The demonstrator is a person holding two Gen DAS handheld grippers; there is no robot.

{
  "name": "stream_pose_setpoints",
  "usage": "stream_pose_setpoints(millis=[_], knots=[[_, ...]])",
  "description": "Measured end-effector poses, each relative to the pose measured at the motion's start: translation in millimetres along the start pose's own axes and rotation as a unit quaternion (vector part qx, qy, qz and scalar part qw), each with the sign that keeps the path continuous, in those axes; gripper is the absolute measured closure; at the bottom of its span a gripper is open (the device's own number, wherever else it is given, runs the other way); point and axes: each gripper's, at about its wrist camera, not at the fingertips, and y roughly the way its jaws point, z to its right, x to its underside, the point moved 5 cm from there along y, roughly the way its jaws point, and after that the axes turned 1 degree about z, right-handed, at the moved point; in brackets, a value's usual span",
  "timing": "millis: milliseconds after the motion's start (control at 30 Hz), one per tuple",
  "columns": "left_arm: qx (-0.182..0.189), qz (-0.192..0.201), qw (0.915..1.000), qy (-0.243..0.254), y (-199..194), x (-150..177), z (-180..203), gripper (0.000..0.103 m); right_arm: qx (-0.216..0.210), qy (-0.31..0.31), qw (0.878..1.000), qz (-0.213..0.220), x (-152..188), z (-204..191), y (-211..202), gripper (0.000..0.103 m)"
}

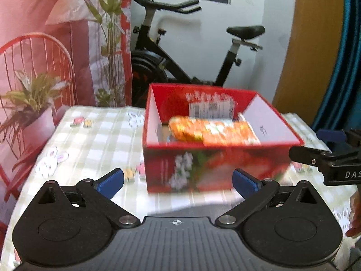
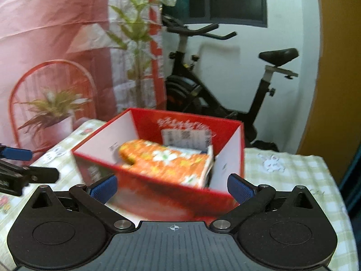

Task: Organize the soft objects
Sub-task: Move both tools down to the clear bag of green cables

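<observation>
Left gripper (image 1: 178, 181): jaws spread wide, nothing between the blue pads (image 1: 111, 183). Right gripper (image 2: 172, 186): jaws likewise spread to full width, pads bare, nothing held. Neither pad touches the box in either view.

Directly ahead of both grippers stands the red box (image 1: 203, 164), open at the top, on the checked tablecloth (image 1: 94, 135). The orange pack (image 1: 214, 129), the soft item of the task, lies inside the box, tilted, its far end propped against the back wall. A white label (image 1: 211, 109) sits behind it on the inner wall. Judgement: the pack is already stowed, and the wide jaws suit either a release just completed or an approach to the next item; the frames do not settle which.

View differences:
- Left wrist view: the box is seen nearly square-on, near wall facing the gripper. The right gripper's finger enters at the right edge, beside the box. A hand (image 1: 356, 214) shows at the lower right edge.
- Right wrist view: the box (image 2: 158, 189) is seen corner-on, closer in, its near rim between the pads. The pack (image 2: 167, 160) shows more of its length and a crumpled white end at the right. The left gripper's finger appears at the left edge, clear of the box.

Beyond the box: an exercise bike (image 1: 180, 52), a potted plant (image 1: 33, 103) to the left, a pink curtain (image 1: 45, 11)
</observation>
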Motion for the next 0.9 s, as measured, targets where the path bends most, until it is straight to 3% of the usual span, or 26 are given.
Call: stream_pose_setpoints(millis=[167, 367, 667, 900], knots=[[0.006, -0.024, 0.9997, -0.008, -10, 33, 6, 0.000, -0.009, 0.000, 1.000, -0.002, 29, -13, -21, 0.000], [-0.007, -0.051, 0.9984, 0.022, -16, 63, 18, 0.000, 0.001, -0.013, 1.000, -0.013, 66, -28, -36, 0.000], [0.016, -0.102, 0.9946, -0.009, -6, 98, 16, 0.000, -0.011, -0.017, 0.995, -0.099, 126, -38, -33, 0.000], [0.025, -0.111, 0.9934, -0.012, 2, 107, 20, 0.001, -0.044, -0.028, 0.990, -0.132, 142, -50, -23, 0.001]])
